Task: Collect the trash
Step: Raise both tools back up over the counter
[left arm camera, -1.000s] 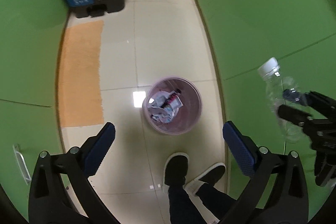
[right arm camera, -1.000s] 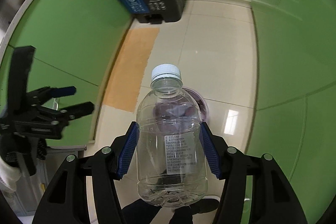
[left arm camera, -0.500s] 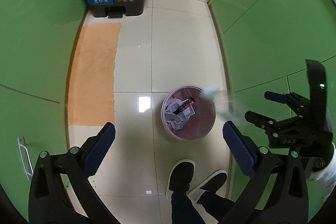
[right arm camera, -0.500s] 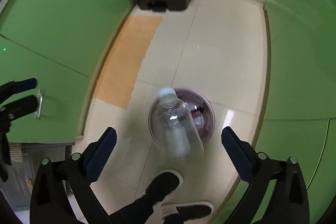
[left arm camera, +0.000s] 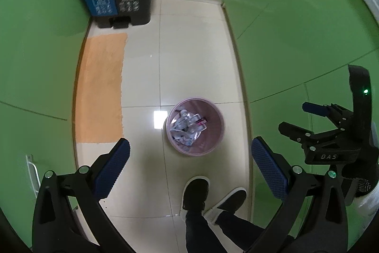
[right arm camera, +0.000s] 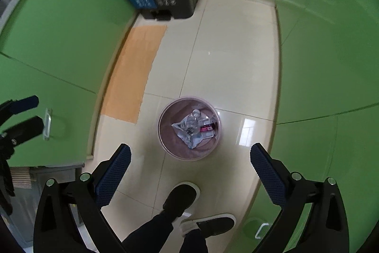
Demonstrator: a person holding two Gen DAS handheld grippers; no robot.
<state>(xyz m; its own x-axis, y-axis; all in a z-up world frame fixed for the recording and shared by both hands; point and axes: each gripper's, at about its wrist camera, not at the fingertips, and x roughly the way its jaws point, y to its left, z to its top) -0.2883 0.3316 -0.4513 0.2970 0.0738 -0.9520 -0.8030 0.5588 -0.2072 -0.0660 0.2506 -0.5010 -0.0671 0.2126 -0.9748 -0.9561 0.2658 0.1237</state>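
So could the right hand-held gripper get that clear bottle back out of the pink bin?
Probably yes: the right hand-held gripper is open above the pink bin, which has no lid, and the bottle lies on top of the trash. It would need lowering.

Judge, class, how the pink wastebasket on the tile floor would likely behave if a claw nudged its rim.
The pink wastebasket probably slides easily, since the tile floor looks glossy. It likely weighs little: it holds only a clear bottle and crumpled wrappers. Being tall with a narrow base, it may tip rather than slide.
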